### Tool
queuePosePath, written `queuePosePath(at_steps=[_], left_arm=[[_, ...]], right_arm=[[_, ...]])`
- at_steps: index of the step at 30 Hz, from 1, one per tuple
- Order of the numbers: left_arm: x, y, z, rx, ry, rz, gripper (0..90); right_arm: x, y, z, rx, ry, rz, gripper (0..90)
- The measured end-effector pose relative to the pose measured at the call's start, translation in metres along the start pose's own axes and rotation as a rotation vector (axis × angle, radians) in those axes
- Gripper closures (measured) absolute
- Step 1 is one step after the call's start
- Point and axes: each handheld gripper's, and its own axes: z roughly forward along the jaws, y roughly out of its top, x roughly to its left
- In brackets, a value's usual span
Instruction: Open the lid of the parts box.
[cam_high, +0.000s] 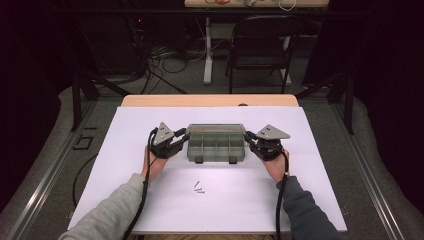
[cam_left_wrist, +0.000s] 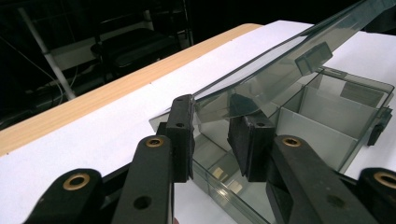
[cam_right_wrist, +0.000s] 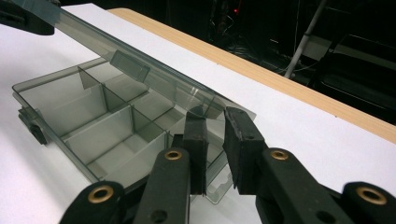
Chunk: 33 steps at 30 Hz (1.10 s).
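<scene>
A smoky clear plastic organiser box (cam_high: 216, 148) with several divided compartments sits mid-table on the white sheet. Its lid (cam_high: 216, 128) is raised, hinged along the far side. My left gripper (cam_high: 186, 136) is at the lid's left end and my right gripper (cam_high: 247, 136) at its right end. In the left gripper view the lid (cam_left_wrist: 280, 56) slants up over the box (cam_left_wrist: 322, 116), and its corner sits between the jaws of the left gripper (cam_left_wrist: 212, 135). In the right gripper view the right gripper (cam_right_wrist: 217, 140) holds the lid's (cam_right_wrist: 135, 65) other corner above the box (cam_right_wrist: 93, 121).
A few small screws (cam_high: 199, 188) lie on the white sheet (cam_high: 150, 200) in front of the box. The wooden table edge (cam_high: 210, 100) runs along the far side. Beyond it stand a black chair (cam_high: 262, 45), stand legs and floor cables.
</scene>
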Motion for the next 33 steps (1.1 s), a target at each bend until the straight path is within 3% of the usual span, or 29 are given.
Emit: queuePosePath(at_steps=[5,20,33], left_arm=[[0.001,0.002,0.000,0.005,0.006,0.020,72.0],[0.009,0.008,0.004,-0.022,0.014,-0.006,75.1],[0.018,0.018,0.009,-0.005,0.004,-0.017,76.6]], right_arm=[[-0.003,0.004,0.001,0.003,-0.001,0.005,79.8],[-0.007,0.014,0.003,0.016,0.004,0.026,81.7],[-0.015,0.025,0.009,0.033,0.000,0.056,82.1]])
